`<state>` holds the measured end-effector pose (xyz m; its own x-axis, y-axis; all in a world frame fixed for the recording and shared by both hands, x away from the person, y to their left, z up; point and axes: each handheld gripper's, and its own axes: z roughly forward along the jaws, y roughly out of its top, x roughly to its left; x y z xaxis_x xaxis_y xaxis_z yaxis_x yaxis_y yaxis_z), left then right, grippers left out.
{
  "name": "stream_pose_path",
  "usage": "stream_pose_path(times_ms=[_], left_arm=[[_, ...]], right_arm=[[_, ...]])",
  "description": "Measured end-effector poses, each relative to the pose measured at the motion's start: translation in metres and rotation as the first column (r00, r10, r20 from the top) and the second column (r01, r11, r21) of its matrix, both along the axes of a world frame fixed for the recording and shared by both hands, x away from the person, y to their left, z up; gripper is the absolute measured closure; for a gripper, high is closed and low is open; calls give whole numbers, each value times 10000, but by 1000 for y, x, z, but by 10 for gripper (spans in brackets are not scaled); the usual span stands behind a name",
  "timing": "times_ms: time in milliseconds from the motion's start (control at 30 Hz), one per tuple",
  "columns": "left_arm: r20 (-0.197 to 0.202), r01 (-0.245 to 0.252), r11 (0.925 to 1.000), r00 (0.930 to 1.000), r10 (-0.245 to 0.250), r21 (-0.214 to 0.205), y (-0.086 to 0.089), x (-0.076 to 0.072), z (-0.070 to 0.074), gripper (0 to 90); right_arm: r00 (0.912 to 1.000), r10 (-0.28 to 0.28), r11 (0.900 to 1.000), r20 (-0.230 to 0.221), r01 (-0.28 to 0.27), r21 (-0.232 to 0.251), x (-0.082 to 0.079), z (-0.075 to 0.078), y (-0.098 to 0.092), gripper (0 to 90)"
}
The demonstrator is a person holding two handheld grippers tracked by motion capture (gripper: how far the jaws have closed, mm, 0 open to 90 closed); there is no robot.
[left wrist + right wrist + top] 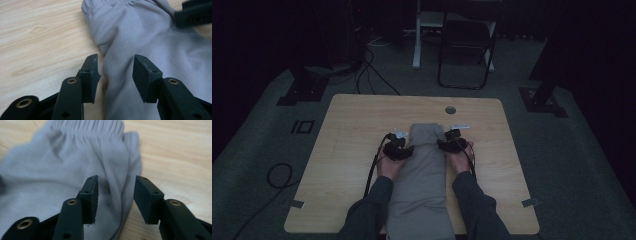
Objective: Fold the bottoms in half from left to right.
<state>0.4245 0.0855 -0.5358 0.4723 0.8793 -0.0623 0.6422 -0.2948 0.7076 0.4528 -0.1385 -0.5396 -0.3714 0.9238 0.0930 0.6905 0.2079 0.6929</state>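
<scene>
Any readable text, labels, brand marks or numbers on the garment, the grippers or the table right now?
None readable. The grey garment shows plain fabric with no tag or print, the wooden table is unmarked, and the left gripper and right gripper carry no lettering.

No text, label, brand, number or sign can be read on anything here.

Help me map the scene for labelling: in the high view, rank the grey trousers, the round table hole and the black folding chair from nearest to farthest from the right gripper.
1. The grey trousers, right beside the right gripper, toward the table's middle.
2. The round table hole, just beyond it near the table's far edge.
3. The black folding chair, on the floor past the table.
</scene>
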Motion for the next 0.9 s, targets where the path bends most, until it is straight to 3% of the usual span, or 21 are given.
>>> stream_pose_path(times_ms=[100, 233, 300, 333, 633, 900], left_arm=[[-418, 75, 9998, 9991, -66, 208, -3, 4, -8, 573], [-286, 201, 9996, 9994, -196, 175, 1, -2, -10, 726], [-286, 201, 9996, 9994, -196, 175, 1, -2, -10, 753], [-246, 306, 9995, 9992, -304, 105, 5, -9, -10, 795], [-318, 629, 9980, 9975, -632, -104, 19, -51, -11, 802], [-329, 786, 9966, 9963, -793, -241, 22, -66, -12, 786]], right_arm=[[10000, 35, 9998, 87, -34, -195, -2, -6, 2, 566], [9994, 245, 9975, 231, -229, -665, -7, -6, 6, 576], [9992, 308, 9971, 269, -288, -710, -9, -7, 6, 576], [9988, 369, 9971, 307, -348, -673, -15, -7, 7, 580], [9912, 1210, 9909, 540, -1174, -665, -56, -10, 8, 588], [9890, 1363, 9895, 579, -1331, -556, -65, -10, 7, 589]])
